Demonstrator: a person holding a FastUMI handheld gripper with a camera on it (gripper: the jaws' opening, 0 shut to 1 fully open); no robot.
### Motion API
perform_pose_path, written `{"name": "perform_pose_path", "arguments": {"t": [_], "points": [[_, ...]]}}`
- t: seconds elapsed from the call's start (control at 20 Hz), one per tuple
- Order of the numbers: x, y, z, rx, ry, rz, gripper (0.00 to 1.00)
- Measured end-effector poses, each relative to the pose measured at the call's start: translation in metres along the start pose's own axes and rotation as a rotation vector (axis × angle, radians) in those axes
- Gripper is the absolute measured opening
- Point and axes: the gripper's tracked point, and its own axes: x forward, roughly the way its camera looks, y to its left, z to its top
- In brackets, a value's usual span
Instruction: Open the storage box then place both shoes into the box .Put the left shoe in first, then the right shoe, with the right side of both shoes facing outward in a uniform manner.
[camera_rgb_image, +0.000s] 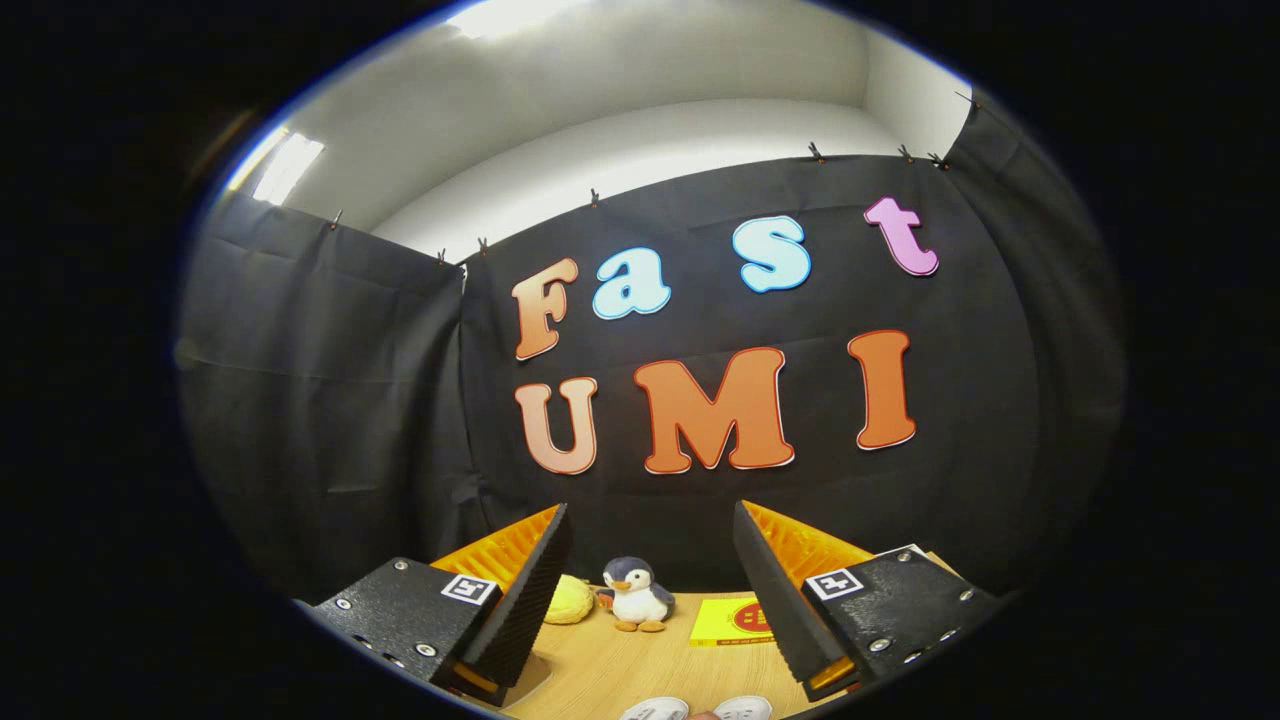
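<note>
Hand-held gripper (650, 590) fingers apart, empty; shoes (697, 709) low between fingers.

A recording booth: black cloth walls (330, 400) clipped up around a wooden table (640, 670).

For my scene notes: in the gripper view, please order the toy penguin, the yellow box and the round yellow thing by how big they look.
1. Yellow box, partly hidden by a jaw
2. Toy penguin, almost the same; ranking unsure
3. Round yellow thing, half hidden

Gripper jaws stand open, holding nothing.
</note>
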Motion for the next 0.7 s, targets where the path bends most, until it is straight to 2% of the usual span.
{"name": "perform_pose_path", "arguments": {"t": [0.35,0.7], "points": [[0.003,0.01,-0.047,0.013,0.126,0.022,0.97],[0.012,0.053,-0.118,0.1,0.338,0.118,0.96]]}}
